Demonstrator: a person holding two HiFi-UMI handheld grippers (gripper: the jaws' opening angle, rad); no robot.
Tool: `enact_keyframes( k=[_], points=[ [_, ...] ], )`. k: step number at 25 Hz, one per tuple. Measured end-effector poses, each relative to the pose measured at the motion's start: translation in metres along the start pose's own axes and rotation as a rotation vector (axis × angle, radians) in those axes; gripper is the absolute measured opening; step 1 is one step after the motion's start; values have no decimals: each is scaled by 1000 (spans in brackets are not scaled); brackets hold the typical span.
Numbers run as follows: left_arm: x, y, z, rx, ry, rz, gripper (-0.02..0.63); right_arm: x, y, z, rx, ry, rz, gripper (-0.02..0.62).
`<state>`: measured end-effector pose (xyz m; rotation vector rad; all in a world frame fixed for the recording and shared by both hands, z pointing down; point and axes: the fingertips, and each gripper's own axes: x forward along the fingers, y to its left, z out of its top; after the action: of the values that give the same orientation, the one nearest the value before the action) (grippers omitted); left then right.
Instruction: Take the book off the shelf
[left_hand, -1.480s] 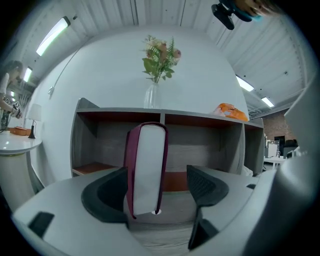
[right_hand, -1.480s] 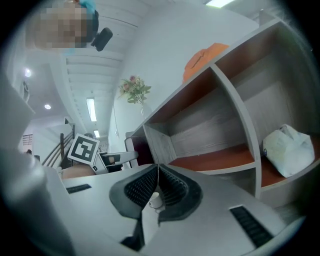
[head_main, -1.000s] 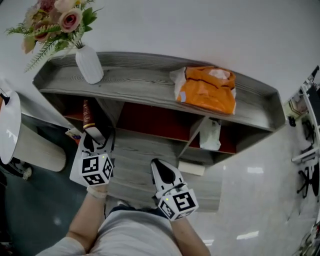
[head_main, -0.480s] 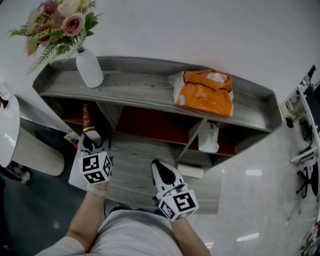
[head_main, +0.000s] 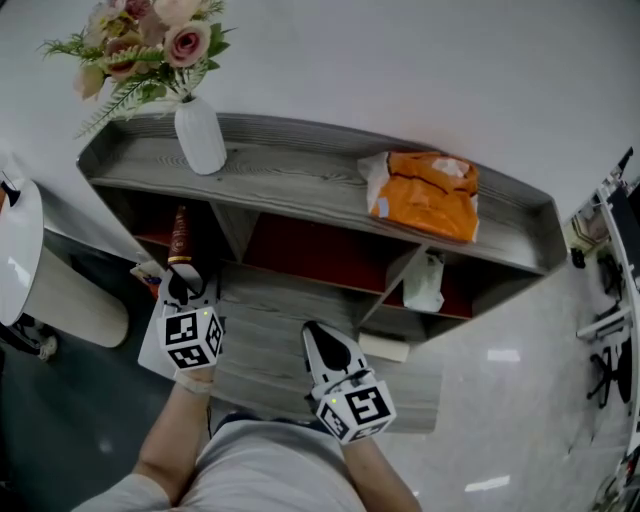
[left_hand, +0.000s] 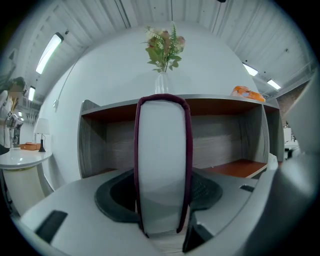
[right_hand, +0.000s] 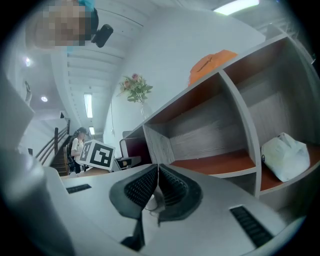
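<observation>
in the left end compartment of the shelf (head_main: 300, 172) stands the book (left_hand: 162, 165), upright, dark red cover, white page edges facing my left tongs (head_main: 183, 283). i've got those tongs reaching into that compartment with the book right between the jaws, and the jaws are closing on it now, pads just beside the covers on either side, not clearly pressing yet. my right tongs (right_hand: 158, 175) hang in front of the shelf's middle, jaws together with nothing in them, pointing toward the open compartments. on top of the shelf, at its left end, a white vase (head_main: 200, 140) with pink flowers (head_main: 150, 45); toward the right end of that top board lies an orange bag (head_main: 425, 195). a white bag (head_main: 425, 285) sits in the shelf's right compartment, well apart from the book.
</observation>
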<state>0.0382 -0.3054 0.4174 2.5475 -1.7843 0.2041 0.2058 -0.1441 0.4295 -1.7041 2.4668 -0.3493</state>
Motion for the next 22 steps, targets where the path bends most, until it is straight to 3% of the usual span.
enact_keyframes(
  k=[22],
  points=[
    [-52,61,-1,-63,9,-177,225,54,80,-19,14,26,35,20]
  ],
)
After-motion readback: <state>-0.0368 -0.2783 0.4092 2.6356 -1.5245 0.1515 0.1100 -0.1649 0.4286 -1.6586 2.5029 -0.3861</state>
